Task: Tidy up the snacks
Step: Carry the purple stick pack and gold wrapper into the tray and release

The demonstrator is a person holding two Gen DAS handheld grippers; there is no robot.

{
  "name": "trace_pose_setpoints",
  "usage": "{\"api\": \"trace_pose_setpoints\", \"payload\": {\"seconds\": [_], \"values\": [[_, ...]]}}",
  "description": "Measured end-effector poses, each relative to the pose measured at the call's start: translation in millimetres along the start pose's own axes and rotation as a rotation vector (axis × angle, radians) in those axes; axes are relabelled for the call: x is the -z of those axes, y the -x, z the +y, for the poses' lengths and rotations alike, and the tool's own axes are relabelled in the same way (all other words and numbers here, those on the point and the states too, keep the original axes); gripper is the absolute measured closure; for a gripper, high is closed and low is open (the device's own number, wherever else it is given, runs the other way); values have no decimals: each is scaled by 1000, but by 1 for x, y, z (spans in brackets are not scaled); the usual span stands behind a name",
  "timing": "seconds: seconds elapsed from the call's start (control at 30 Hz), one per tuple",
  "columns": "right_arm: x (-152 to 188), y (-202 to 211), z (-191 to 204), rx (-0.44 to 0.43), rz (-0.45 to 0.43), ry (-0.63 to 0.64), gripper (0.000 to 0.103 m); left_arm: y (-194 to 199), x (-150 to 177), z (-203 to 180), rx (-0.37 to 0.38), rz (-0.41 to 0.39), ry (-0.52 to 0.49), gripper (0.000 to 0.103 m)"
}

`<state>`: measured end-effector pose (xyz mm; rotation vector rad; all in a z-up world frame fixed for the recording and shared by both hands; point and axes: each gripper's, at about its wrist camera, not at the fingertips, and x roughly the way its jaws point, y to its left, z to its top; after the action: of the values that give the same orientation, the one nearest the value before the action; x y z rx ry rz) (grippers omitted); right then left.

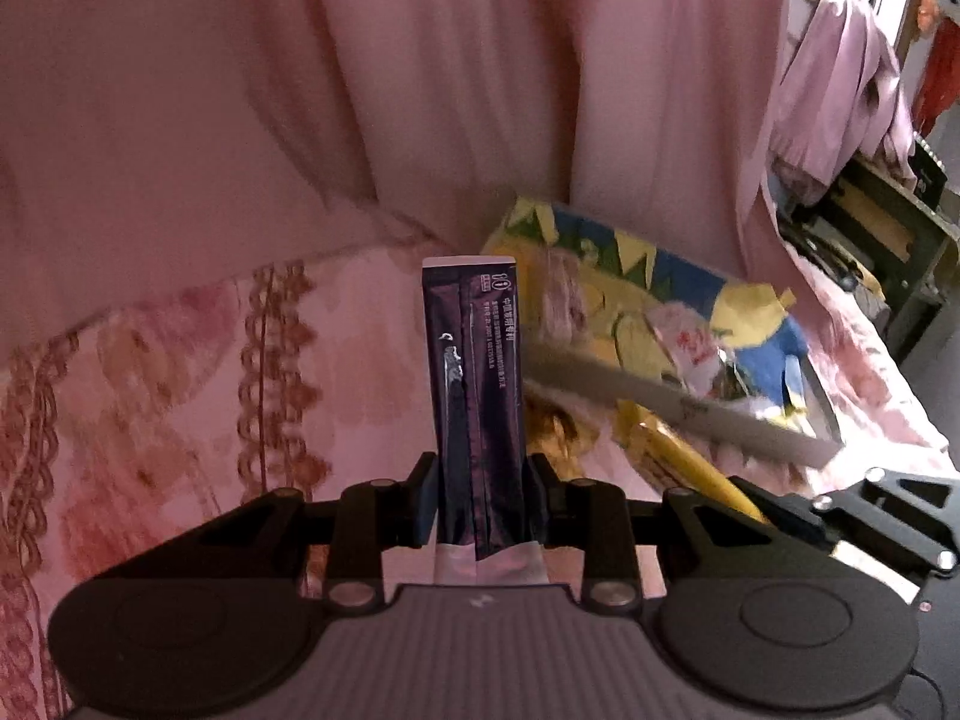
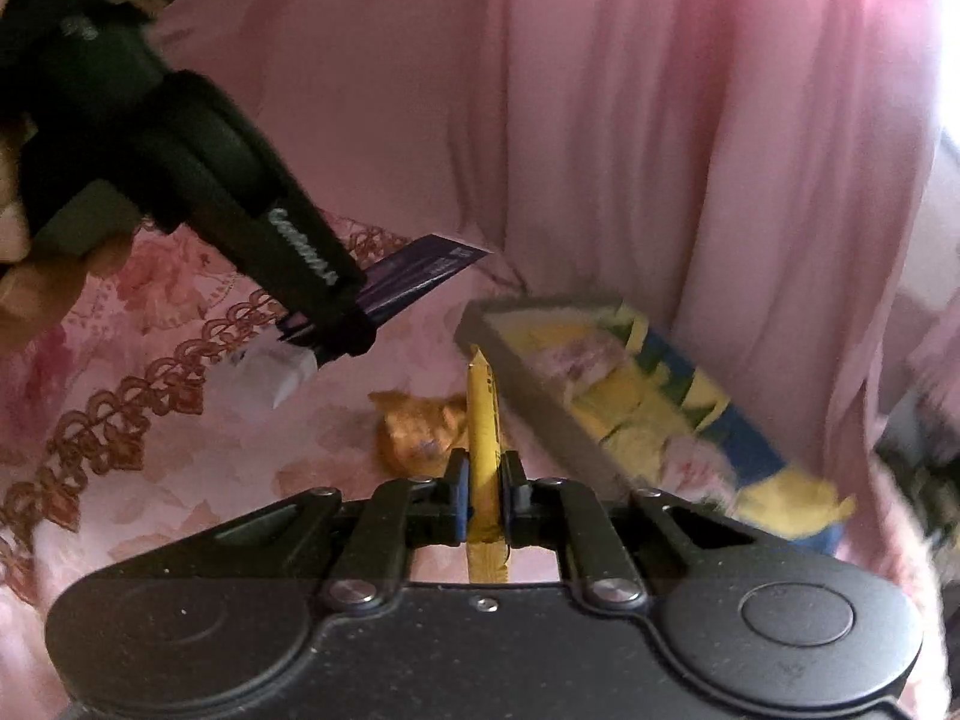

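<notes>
Left claw (image 1: 480,498): clamped on a dark purple sachet (image 1: 474,372), which stands upright between the fingers; seen also from the right wrist view (image 2: 354,315), above the bed.
Right claw (image 2: 485,498): clamped on a yellow stick packet (image 2: 485,420), its far tip touching the near wall of the box.
Box (image 2: 540,402): shallow cardboard box with a yellow and blue printed lining, resting on the bed near the curtain; holds pink and white wrapped snacks (image 1: 690,348).
Orange wrapper (image 2: 417,432): on the bedspread, just beside the yellow stick packet.
Bedspread (image 1: 180,390): pink, floral, with lace trim.
Curtain (image 2: 660,120): pink, hanging behind the box.
</notes>
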<state>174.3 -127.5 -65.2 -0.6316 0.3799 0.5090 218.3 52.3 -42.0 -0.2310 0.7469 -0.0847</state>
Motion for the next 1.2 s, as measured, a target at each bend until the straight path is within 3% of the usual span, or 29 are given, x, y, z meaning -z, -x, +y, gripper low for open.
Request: {"api": "trace_pose_setpoints", "payload": {"seconds": [0.1, 0.33, 0.53, 0.7, 1.2], "values": [[-4, 0, -13, 64, -32, 13, 93, -4, -13, -11, -2, -59, -15, 69], [-3, -19, -70, 222, -35, -88, 93, -42, -58, -52, 84, -166, 6, 69], [12, -41, -127, 312, 22, -228, 92, -77, -91, -93, 201, -193, -32, 69], [26, -59, -155, 367, 61, -307, 92, -106, -91, -102, 242, -197, -48, 69], [38, -105, -139, 357, 177, -260, 92, -158, -66, -110, 219, -117, -102, 69]]}}
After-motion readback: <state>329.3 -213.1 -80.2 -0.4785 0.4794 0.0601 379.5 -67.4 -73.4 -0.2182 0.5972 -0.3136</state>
